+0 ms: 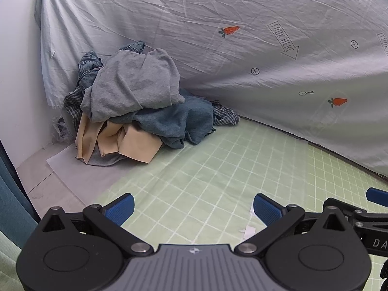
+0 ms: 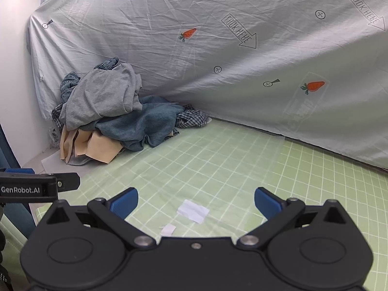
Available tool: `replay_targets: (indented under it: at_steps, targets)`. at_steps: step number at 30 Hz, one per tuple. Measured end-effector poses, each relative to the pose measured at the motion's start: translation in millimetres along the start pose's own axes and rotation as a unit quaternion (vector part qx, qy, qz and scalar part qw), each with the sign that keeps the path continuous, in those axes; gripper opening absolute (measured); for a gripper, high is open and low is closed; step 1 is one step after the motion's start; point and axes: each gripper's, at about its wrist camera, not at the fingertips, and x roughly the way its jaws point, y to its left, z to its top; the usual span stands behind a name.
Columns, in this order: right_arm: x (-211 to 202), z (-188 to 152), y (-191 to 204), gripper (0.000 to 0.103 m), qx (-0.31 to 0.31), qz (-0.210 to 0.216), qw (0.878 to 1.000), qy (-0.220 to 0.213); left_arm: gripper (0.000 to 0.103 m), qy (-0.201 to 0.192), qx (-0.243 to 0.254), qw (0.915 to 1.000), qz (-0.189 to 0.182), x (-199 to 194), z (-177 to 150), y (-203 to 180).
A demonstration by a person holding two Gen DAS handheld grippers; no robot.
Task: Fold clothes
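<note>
One clothes pile [image 1: 135, 106], two paper scraps [image 2: 193, 210]

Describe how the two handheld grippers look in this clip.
Both match: the left gripper and the right gripper have black linkage arms with silver pivot bolts, round black hubs and ribbed blue finger pads. The left's centre plate is ribbed grey; its side reads "GenRobot.AI".

Green grid mat [image 2: 218, 160], with a clothes pile [image 2: 116, 118] dumped on its far-left corner.

Ahead and left of your right fingers the pile sits partly on the mat, partly on a grey sheet [image 1: 80, 177] poking out from under it. Right between those fingers you've got two white paper scraps [image 2: 193, 210] lying flat on the grid, the smaller one [image 2: 168, 229] nearer you. The carrot-print cloth [image 2: 242, 72] meets the mat's far edge.
</note>
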Motion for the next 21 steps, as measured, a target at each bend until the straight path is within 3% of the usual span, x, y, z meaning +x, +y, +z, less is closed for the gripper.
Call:
replay_targets:
  at_steps: [21]
  targets:
    - [12.1,1.4,-16.4,0.103,0.009,-0.012,1.000,0.016,0.103,0.025,-0.002,0.9996,-0.008,17.5,1.2,-3.9]
